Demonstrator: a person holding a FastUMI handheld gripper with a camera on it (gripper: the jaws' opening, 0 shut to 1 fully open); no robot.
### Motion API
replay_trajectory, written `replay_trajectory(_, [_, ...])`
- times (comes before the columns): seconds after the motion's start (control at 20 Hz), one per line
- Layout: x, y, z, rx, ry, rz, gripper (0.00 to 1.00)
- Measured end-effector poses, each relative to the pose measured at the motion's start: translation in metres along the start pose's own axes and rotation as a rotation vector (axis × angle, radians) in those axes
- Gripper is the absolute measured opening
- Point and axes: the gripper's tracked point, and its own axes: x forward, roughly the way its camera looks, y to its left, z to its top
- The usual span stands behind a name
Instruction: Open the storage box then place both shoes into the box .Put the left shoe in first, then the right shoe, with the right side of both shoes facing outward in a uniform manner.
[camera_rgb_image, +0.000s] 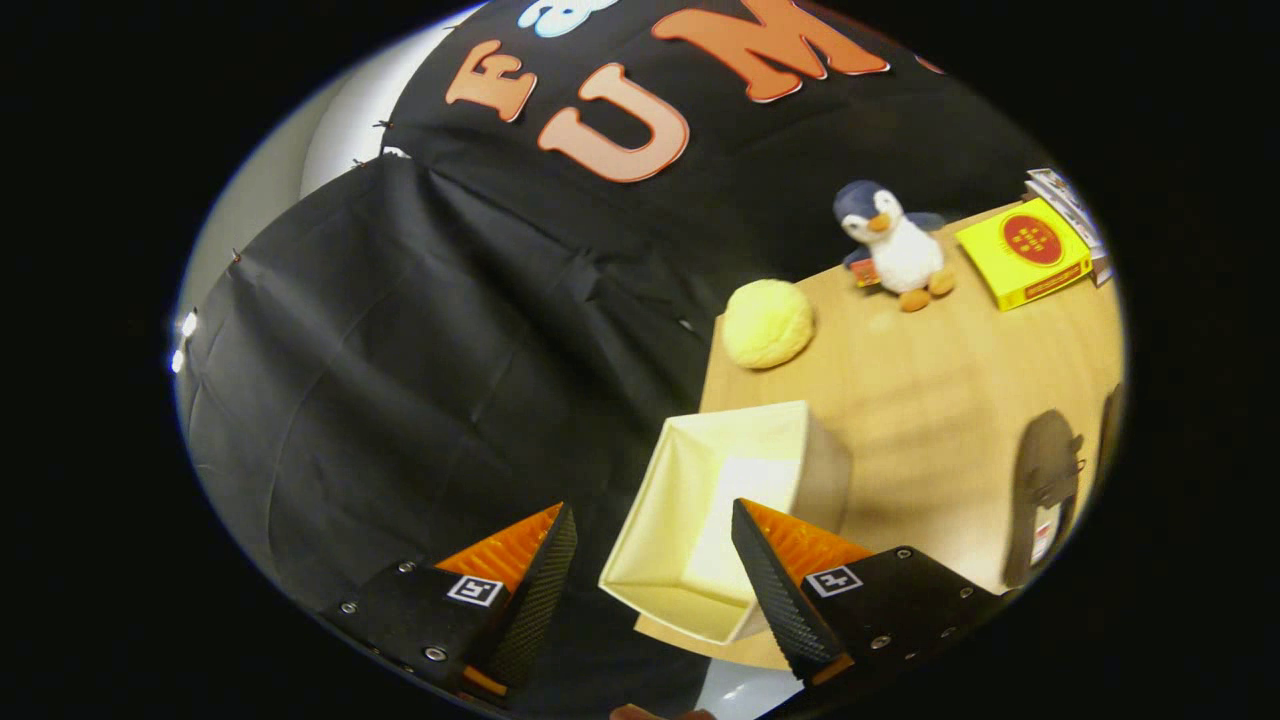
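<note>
The gripper (655, 525) fingers are spread, nothing held; the box (700, 510) at the table (930, 400) edge could be knocked off; the shoe (1045, 495) lies at three o'clock.

A light wooden worktop (930, 390) stands on the right against a creased black cloth wall (400, 350), with a pale plain wall (270, 190) beyond its far left edge.

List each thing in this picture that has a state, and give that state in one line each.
Box: open, nothing in it, at the table's edge.
Gripper: open, fingers either side of the box's near part, holding nothing.
Shoe: on the table, outside the box.
Penguin: upright.
Yellow book: closed, lying flat.
</note>
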Motion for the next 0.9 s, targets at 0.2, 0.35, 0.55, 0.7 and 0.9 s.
replay_trajectory(0.2, [-0.041, -0.072, -0.006, -0.103, -0.017, -0.166, 0.94])
replay_trajectory(0.35, [-0.074, -0.128, -0.014, -0.169, -0.013, -0.288, 0.94])
replay_trajectory(0.55, [-0.1, -0.2, -0.033, -0.203, 0.042, -0.417, 0.93])
replay_trajectory(0.7, [-0.119, -0.255, -0.043, -0.208, 0.071, -0.515, 0.93])
replay_trajectory(0.9, [-0.116, -0.316, -0.061, -0.187, 0.133, -0.545, 0.89])
